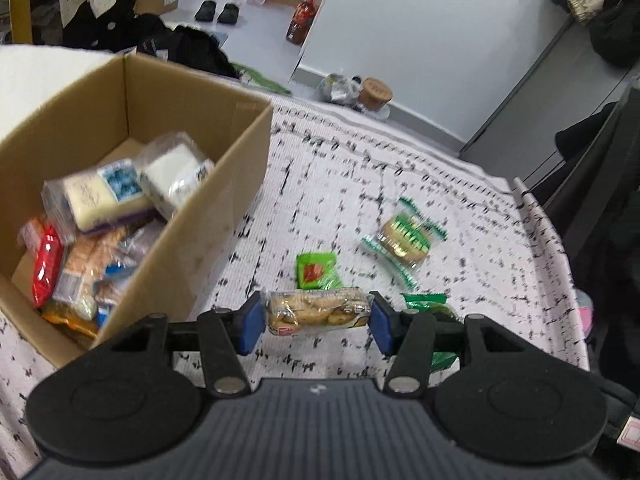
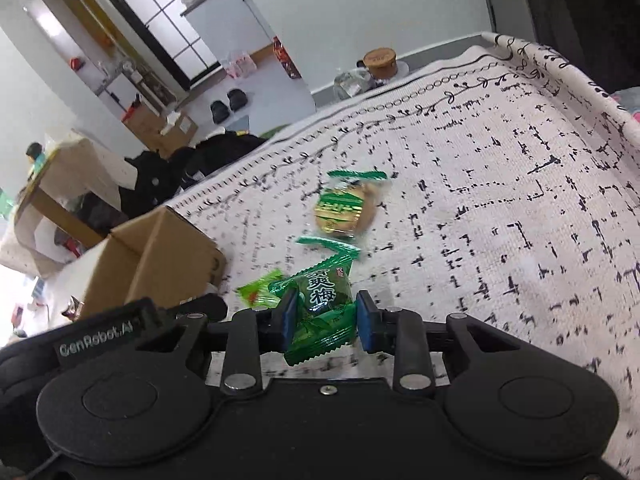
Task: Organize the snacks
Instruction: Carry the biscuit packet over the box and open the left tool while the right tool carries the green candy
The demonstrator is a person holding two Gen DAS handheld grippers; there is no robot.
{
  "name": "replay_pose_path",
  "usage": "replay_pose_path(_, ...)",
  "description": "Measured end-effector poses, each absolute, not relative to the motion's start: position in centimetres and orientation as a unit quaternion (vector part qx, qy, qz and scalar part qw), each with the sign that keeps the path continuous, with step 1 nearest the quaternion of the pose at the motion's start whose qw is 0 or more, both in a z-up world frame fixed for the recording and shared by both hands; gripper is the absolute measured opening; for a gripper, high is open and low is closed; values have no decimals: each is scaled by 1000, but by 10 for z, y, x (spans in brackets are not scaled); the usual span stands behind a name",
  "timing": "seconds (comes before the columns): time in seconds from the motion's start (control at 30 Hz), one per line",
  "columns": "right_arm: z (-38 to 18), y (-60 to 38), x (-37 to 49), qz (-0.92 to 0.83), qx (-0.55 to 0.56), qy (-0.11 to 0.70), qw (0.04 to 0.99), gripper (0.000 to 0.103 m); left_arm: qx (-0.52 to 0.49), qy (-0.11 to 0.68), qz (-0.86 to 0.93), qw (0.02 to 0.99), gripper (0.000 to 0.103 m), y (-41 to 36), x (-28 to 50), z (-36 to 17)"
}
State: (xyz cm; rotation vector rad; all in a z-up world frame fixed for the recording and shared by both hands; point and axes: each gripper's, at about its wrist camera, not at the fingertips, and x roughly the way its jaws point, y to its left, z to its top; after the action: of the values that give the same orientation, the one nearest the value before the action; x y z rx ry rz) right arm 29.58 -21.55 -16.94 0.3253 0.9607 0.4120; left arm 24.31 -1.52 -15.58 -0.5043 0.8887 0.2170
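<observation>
My left gripper (image 1: 316, 322) is shut on a clear-wrapped biscuit pack (image 1: 316, 312), held just above the patterned cloth, right of the cardboard box (image 1: 240, 168). The box holds several snack packs (image 1: 100, 216). My right gripper (image 2: 326, 316) is shut on a dark green plum candy packet (image 2: 324, 304), low over the cloth; that packet also shows in the left wrist view (image 1: 430, 306). A light green small packet (image 1: 316, 270) and a green-edged round cookie pack (image 1: 404, 238) lie on the cloth ahead; both show in the right wrist view, the packet (image 2: 258, 292) and the cookie (image 2: 346, 210).
The white black-patterned cloth (image 1: 400, 168) covers the surface, with its edge at the right (image 1: 540, 216). The box (image 2: 160, 256) stands left of my right gripper. On the floor beyond are dark bags (image 1: 192, 48), black shoes (image 1: 218, 12) and a wooden-lidded jar (image 1: 374, 94).
</observation>
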Motion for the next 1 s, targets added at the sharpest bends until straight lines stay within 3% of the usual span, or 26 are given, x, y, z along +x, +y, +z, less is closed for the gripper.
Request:
replay_pose_path(0.57,-112,-187,289,192,178,400,878,30,-225,377,103,893,53,31,233,-93)
replay_pose_path(1.0,-98,-144,291,210,178,389,879,30,-228,355,138,896,53,104,241,-62)
